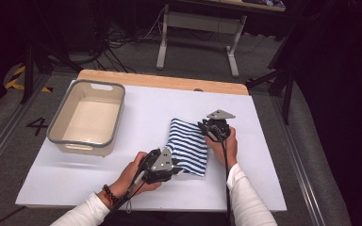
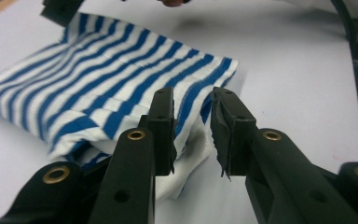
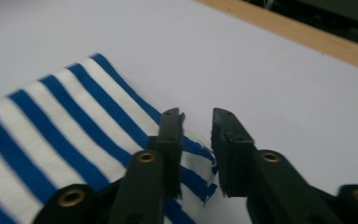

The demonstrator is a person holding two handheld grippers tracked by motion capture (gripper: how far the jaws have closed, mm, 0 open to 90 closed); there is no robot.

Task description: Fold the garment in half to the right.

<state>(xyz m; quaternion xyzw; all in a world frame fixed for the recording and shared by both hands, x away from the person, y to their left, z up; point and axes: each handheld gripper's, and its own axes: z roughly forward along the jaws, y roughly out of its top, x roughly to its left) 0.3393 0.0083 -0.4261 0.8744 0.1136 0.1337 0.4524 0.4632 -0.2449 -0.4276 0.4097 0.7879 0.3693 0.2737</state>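
Both grippers just off the folded cloth — looks like release after a fold.

Left gripper [image 2: 193, 135] fingers slightly spread, striped cloth [image 1: 188, 145] corner in the gap, pads not pressing. Right gripper [image 3: 196, 151] same: small gap, cloth edge under its near finger, nothing pinched. Next, I'd guess: regrip an edge for another fold or lift toward the bin [image 1: 56, 127], well left of both. White counter [image 1: 136, 113], dark room, cables on floor.

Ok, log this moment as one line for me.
phase: folding | striped cloth: folded, flat on table | left gripper: open at near corner | right gripper: open at far corner | tub: empty
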